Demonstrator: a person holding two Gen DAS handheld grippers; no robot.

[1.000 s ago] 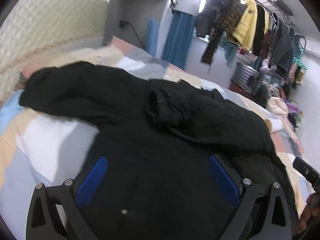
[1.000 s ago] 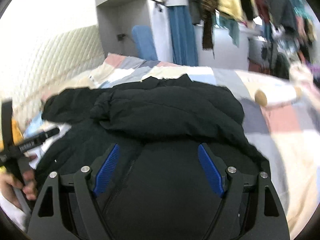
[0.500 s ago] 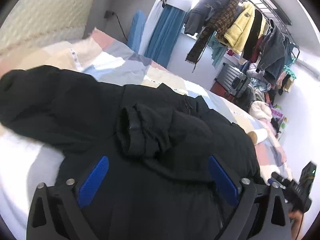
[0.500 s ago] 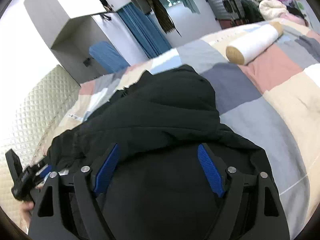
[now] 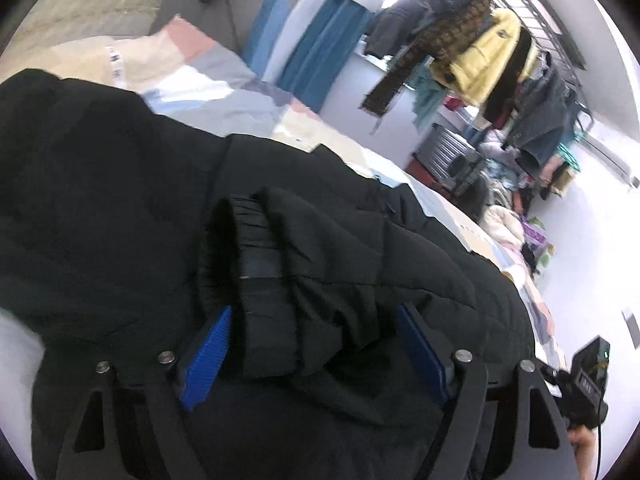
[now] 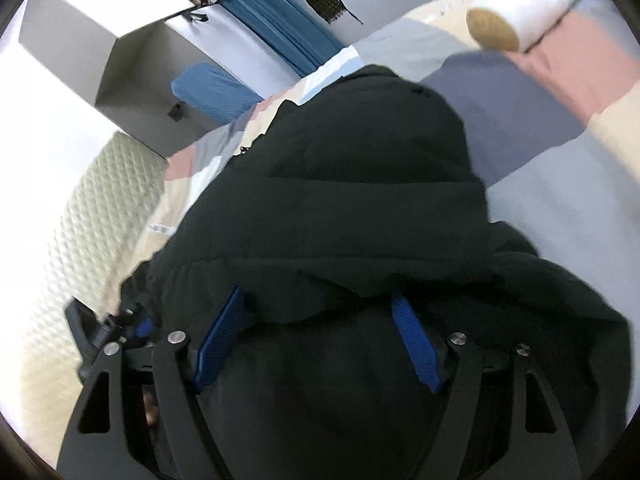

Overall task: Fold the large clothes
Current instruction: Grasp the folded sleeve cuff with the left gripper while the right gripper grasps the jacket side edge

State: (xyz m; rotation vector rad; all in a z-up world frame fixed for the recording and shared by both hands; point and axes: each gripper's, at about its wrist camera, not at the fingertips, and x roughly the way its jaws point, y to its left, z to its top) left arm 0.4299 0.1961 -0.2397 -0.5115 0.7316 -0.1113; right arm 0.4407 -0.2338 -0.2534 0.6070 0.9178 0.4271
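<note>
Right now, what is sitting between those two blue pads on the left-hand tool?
In the left wrist view, the folded sleeve cuff of the black jacket lies between the left gripper pads, whose jaws are closing around it, not yet pressing.

We cannot see where the black jacket ends: its lower part runs under both views' bottom edges. The white roll is cut by the frame's top edge. The hanging clothes are smeared, the floor pile beneath them indistinct.
</note>
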